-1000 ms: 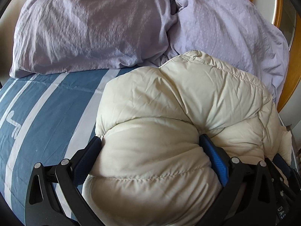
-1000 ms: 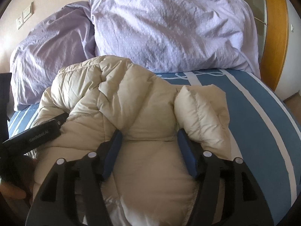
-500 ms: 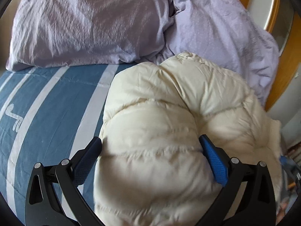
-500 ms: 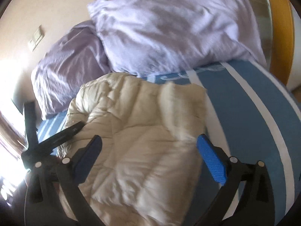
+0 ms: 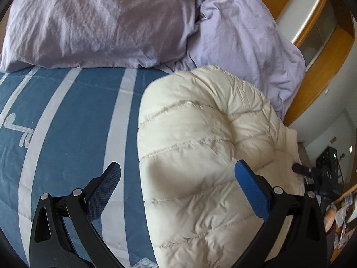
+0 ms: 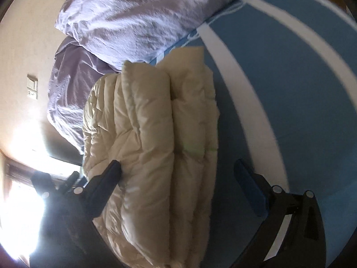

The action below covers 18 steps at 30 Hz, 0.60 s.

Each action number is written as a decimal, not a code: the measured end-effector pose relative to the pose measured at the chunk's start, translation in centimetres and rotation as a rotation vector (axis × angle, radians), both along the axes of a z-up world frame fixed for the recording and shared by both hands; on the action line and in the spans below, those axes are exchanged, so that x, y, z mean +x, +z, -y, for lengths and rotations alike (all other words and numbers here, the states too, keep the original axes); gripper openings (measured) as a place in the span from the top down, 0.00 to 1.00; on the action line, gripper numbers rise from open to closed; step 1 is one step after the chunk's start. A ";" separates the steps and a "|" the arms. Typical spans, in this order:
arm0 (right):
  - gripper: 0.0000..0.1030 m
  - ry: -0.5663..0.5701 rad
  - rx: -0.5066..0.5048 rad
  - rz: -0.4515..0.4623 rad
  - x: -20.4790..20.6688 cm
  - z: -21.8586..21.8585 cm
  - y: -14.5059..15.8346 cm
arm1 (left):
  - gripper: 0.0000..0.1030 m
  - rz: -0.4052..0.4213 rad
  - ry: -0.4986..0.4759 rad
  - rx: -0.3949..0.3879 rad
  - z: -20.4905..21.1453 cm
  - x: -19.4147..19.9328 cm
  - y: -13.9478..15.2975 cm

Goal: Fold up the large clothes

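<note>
A cream quilted puffer jacket (image 5: 200,147) lies folded into a thick bundle on the blue striped bed cover (image 5: 67,116); it also shows in the right wrist view (image 6: 151,138). My left gripper (image 5: 177,176) is open and lifted above the jacket's left edge, holding nothing. My right gripper (image 6: 177,174) is open and raised above the jacket's right edge, tilted, holding nothing. The right gripper also shows at the far right of the left wrist view (image 5: 321,174).
Two lilac pillows (image 5: 107,20) (image 5: 241,40) lie at the head of the bed, just behind the jacket. A wooden headboard (image 5: 312,84) stands at the right. A wall with a switch plate (image 6: 32,89) and a bright window lie left in the right wrist view.
Both grippers have let go of the jacket, opened wide and pulled up and back. The jacket now lies loose on the bed. The right wrist view has tilted.
</note>
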State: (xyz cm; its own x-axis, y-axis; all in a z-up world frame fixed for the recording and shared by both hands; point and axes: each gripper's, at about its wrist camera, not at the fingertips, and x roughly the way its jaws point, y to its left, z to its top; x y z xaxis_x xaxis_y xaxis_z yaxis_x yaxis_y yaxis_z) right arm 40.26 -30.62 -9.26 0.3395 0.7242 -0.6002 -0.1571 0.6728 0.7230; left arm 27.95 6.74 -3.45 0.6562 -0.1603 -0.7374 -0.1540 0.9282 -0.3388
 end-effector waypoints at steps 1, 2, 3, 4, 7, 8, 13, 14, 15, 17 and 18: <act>0.02 0.009 0.002 -0.003 0.2 -0.2 -0.1 | 0.01 -0.005 -0.011 0.005 0.2 0.1 -0.1; 0.02 0.019 0.001 -0.008 0.3 -0.6 -0.2 | 0.01 -0.011 -0.020 0.005 0.4 0.1 -0.3; 0.02 0.023 0.002 -0.012 0.5 -0.8 -0.3 | 0.01 -0.015 -0.023 0.003 0.5 0.2 -0.4; 0.02 0.028 0.003 -0.017 0.7 -1.0 -0.4 | 0.01 -0.020 -0.028 -0.002 0.7 0.2 -0.6; 0.02 0.040 0.006 -0.016 1.1 -1.5 -0.5 | 0.01 -0.030 -0.041 -0.007 0.9 0.2 -1.1; 0.02 0.044 0.006 -0.013 1.2 -1.7 -0.5 | 0.01 -0.033 -0.044 -0.009 1.0 0.2 -1.2; 0.03 0.075 0.015 0.022 1.8 -3.2 -0.3 | 0.01 -0.050 -0.051 -0.055 0.7 0.3 -1.9; 0.06 0.084 0.024 0.027 2.0 -3.7 -0.3 | 0.01 -0.052 -0.052 -0.065 0.6 0.3 -2.0; 0.19 0.095 0.033 0.025 2.2 -4.1 -0.4 | 0.01 -0.054 -0.053 -0.076 0.5 0.3 -2.1; 0.33 0.105 0.059 0.028 2.4 -4.2 -0.6 | 0.01 -0.058 -0.056 -0.108 0.3 0.3 -2.4; 0.41 0.106 0.073 0.030 2.5 -4.2 -0.6 | 0.01 -0.060 -0.057 -0.127 0.1 0.3 -2.5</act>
